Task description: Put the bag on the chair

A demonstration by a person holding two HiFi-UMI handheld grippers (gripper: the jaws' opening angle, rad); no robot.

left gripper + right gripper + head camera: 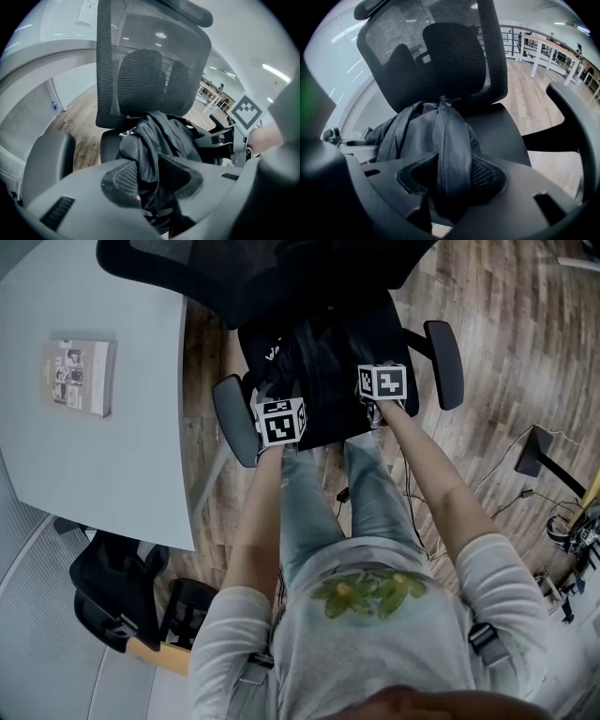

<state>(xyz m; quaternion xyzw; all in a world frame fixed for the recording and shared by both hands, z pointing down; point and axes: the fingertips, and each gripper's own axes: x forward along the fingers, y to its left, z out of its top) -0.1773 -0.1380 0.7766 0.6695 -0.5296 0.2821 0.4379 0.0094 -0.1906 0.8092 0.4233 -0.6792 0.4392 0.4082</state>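
On the chair [443,360] seat the bag [323,371] sits slumped. Your left claw [147,180] and right claw [451,180] stand parted, fabric loose between the jaws. Draw both straight back — don't let a strap snag.

I see a white short-sleeved top [375,652] with a green-yellow print, pale blue jeans [361,493] and what look like dark buckled straps [483,638]. The dark grey left gripper [147,176] and right gripper [450,176] each bear a black-and-white marker cube [281,421].
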